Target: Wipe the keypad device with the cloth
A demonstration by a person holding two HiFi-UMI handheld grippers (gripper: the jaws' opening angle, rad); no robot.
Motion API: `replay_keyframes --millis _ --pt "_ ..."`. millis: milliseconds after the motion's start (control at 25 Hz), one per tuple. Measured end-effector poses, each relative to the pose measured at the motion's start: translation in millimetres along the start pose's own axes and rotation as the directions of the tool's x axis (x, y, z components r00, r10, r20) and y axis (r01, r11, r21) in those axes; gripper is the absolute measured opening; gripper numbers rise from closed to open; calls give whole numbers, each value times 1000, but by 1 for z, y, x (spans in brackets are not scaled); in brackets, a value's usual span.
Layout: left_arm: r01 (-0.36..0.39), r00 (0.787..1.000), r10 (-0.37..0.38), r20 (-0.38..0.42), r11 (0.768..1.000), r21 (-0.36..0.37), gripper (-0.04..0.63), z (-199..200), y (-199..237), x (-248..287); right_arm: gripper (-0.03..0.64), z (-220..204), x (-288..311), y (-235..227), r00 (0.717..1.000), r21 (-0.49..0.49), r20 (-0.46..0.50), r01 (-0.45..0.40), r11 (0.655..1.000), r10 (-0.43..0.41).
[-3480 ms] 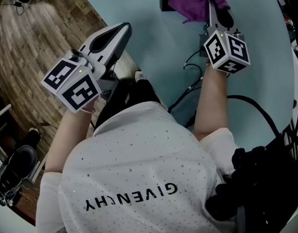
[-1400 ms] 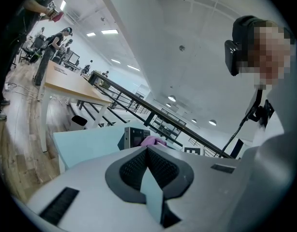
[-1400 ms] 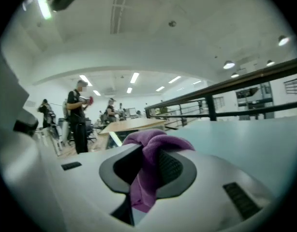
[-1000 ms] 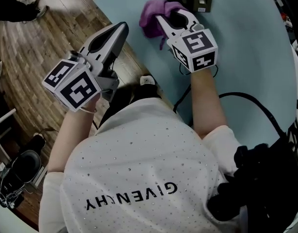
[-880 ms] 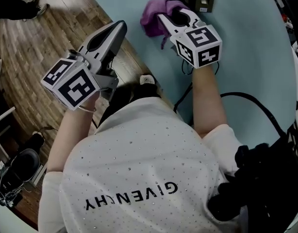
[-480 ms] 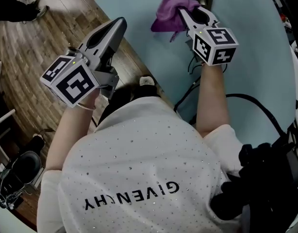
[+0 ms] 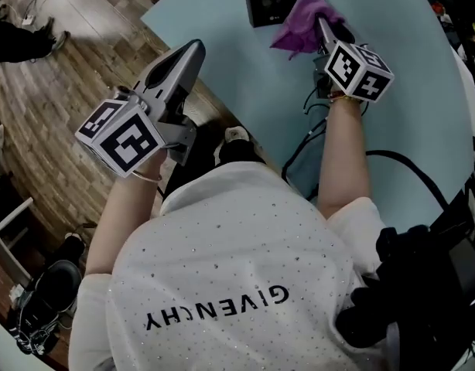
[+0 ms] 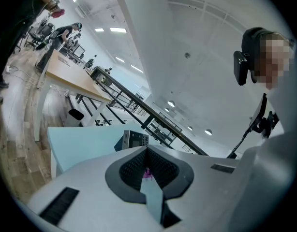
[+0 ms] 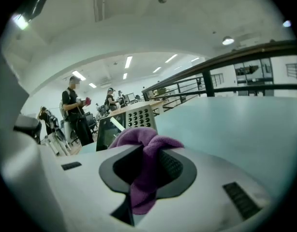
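Observed at the counter (image 7: pixel 245 83), a pale blue surface.

1. Right gripper (image 7: pixel 320 26) (image 9: pixel 147 159): reached forward over the counter towards its far edge. Its fingers (image 9: pixel 175 167) are clamped on a purple cloth (image 7: pixel 299 34) (image 9: pixel 144 144). The cloth is pinched between the pads, with a bunch standing out past the tips and a tail hanging back between the fingers.

2. Keypad device (image 7: pixel 267 1) (image 9: pixel 130 119): a dark unit standing on the counter at its far side. In the right gripper view, its face shows a screen at the left and a grid of round keys at the right.

3. Cloth position: in the head view the bunch lies over the device's near right corner. In the right gripper view it sits just in front of the keypad face. Contact between cloth and device cannot be confirmed from either view.

4. Left gripper (image 7: pixel 193 49) (image 8: pixel 147 150): held off the counter's near left edge, above the wooden floor (image 7: pixel 59 122), well apart from the device. Its fingers (image 8: pixel 164 167) are closed together, tips meeting. A small purple speck shows at the seam between them; what it is cannot be made out.

5. A black cable (image 7: pixel 396 159) lies on the counter near the person's right arm.
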State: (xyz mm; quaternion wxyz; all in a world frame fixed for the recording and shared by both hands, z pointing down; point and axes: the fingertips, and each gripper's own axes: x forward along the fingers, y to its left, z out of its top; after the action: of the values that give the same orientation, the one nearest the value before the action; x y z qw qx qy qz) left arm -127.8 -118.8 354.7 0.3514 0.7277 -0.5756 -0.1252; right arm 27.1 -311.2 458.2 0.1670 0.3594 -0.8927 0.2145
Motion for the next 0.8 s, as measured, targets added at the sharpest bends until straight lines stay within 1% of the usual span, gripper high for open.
replay_keyframes --millis 120,160,200,240,360,400,440,480,560,600,680,720,800 --pt "14 1000 -12 26 997 -79 2 5 16 3 74 0 -10 -18 998 142 8 66 988 -68" --pt "9 999 -6 38 996 -89 0 9 25 3 74 -2 -14 -22 996 176 5 88 980 -90" --pt "3 999 1 45 997 -82 2 12 34 3 74 -2 -17 -25 995 197 5 101 975 -104" --pt "-1 999 3 45 998 -58 2 14 42 5 74 -1 -21 -26 994 202 10 107 973 -112" --pt "13 1000 -13 8 1000 27 2 11 64 22 74 14 -33 -23 992 178 51 104 979 -115" --pt "27 1000 -27 -9 999 42 2 9 71 29 74 22 -35 -16 994 177 67 78 981 -91" --pt "45 999 -44 -26 998 51 2 9 78 36 74 29 -34 -4 996 184 80 27 983 -42" --pt "68 997 -66 -40 996 51 2 12 85 41 74 34 -31 14 996 191 82 -42 981 26" --pt "130 991 -129 -48 991 27 2 24 93 46 74 36 -19 57 986 204 43 -166 965 161" --pt "164 986 -164 -37 986 12 0 34 96 47 74 34 -12 78 978 217 12 -207 954 210" --pt "204 979 -204 -16 979 6 0 51 104 49 72 33 -2 117 958 238 -35 -270 933 286" --pt "204 979 -204 -24 979 25 1 56 108 51 72 34 2 134 947 230 -51 -298 927 317" --pt "201 978 -195 -69 976 82 2 58 110 58 74 40 9 160 930 187 -81 -338 922 357"
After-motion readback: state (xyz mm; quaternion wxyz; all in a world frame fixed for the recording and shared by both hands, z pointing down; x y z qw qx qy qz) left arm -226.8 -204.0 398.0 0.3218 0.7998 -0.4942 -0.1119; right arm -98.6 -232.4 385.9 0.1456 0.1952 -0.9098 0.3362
